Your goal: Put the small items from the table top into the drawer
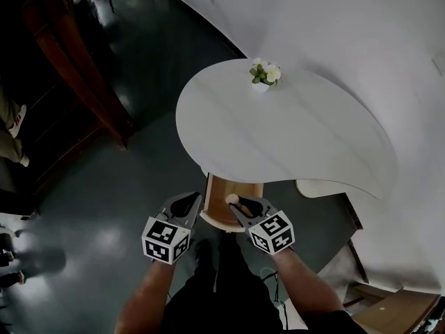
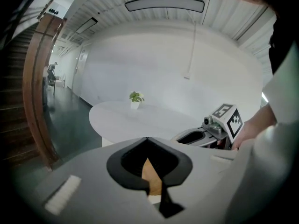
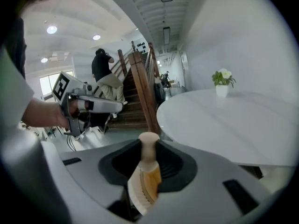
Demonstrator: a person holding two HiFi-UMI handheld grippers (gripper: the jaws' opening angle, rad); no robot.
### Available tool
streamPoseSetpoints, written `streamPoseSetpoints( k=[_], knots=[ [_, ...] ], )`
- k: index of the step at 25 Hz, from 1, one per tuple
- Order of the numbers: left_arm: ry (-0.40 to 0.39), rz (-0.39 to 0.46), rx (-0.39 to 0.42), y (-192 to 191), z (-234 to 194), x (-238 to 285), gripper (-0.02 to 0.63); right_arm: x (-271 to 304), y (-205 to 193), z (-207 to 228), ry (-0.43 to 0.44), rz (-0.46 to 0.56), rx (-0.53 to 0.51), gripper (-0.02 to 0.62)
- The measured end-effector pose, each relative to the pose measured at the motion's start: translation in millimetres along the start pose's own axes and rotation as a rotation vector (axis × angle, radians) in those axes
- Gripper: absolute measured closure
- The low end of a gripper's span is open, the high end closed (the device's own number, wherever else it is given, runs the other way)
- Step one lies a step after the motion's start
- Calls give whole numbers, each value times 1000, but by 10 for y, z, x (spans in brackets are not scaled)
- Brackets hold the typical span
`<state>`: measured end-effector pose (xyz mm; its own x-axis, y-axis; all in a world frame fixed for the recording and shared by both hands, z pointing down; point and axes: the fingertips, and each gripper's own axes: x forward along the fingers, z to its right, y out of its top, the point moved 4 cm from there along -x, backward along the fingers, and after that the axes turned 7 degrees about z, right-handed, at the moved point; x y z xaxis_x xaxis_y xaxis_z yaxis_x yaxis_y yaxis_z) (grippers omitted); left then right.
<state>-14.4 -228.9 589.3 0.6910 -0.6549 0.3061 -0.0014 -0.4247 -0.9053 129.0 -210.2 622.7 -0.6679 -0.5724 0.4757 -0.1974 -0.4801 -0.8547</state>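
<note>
Wooden brush pinched between right tongs, over open drawer

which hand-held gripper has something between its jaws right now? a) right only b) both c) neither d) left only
a: the right hand-held gripper is closed on a small tan wooden item with a pale rounded knob, while the left hand-held gripper has its jaws together with nothing in them.
</note>
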Motion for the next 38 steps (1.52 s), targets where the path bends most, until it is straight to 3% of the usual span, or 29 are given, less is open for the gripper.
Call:
streamPoseSetpoints(
  k=[11, 16, 25, 38],
  knots=[
    [27, -73, -31, -390, -17, 49, 601, 432, -691, 172, 72, -284, -85, 494],
    [25, -93, -45, -545, 2, 165, 601, 584, -882, 247, 91, -367, -109, 491],
    [39, -124, -66, -767, -84, 221, 601, 952, -1208, 237, 203, -521, -305, 485],
    [96, -157, -108, -956, -285, 63, 601, 1269, -1617, 294, 258, -683, -278, 461]
  ],
)
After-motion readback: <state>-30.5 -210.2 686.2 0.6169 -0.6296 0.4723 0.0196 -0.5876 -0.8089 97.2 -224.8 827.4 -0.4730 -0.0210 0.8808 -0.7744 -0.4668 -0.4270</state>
